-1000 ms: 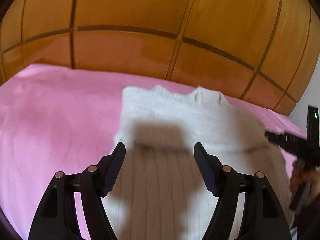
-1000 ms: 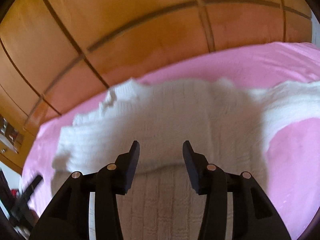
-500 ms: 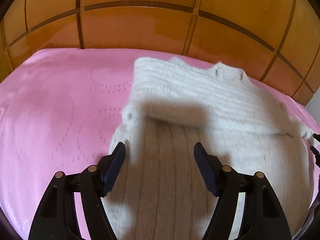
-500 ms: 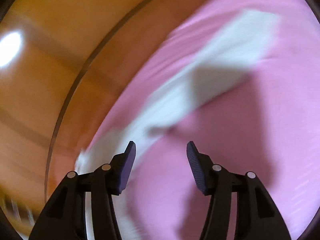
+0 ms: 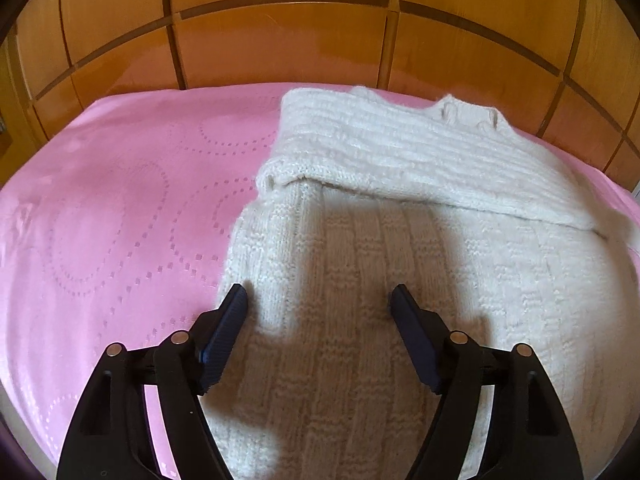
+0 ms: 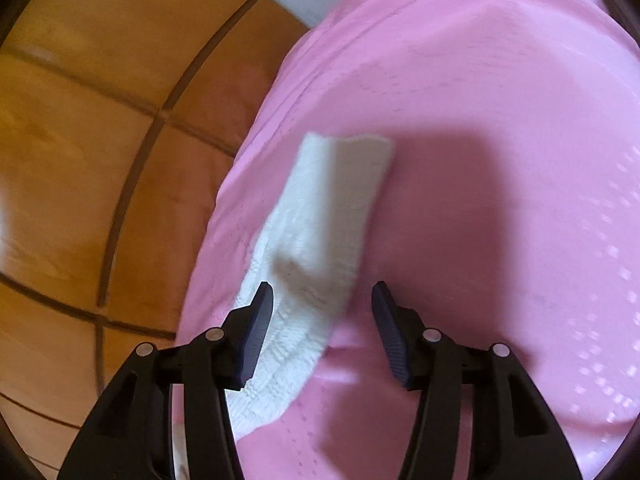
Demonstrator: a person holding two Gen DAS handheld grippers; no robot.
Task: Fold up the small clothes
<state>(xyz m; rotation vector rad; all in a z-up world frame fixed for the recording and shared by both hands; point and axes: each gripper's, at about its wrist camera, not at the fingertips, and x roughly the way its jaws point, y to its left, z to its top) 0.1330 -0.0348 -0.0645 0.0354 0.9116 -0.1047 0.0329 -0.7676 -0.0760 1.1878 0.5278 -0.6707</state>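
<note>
A white knit sweater point(image 5: 400, 248) lies flat on a pink bedspread point(image 5: 112, 208), with one sleeve point(image 5: 380, 152) folded across its chest below the collar. My left gripper point(image 5: 318, 294) hovers over the sweater's left side. Its jaws are opening and the pads touch nothing. In the right wrist view the other sleeve point(image 6: 320, 220) stretches out across the bedspread point(image 6: 500, 160). My right gripper point(image 6: 322, 292) hangs above this sleeve with its jaws closing. The sleeve runs under the gap between them, and the pads do not press on it.
A glossy wooden panelled wall point(image 5: 280, 40) rises right behind the bed, and it fills the left half of the right wrist view point(image 6: 80, 140). Pink bedspread stretches wide to the left of the sweater and to the right of the sleeve.
The right gripper has swung and rolled away from the sweater's body to the outstretched sleeve. The left gripper has sunk a little and tipped down over the sweater.
</note>
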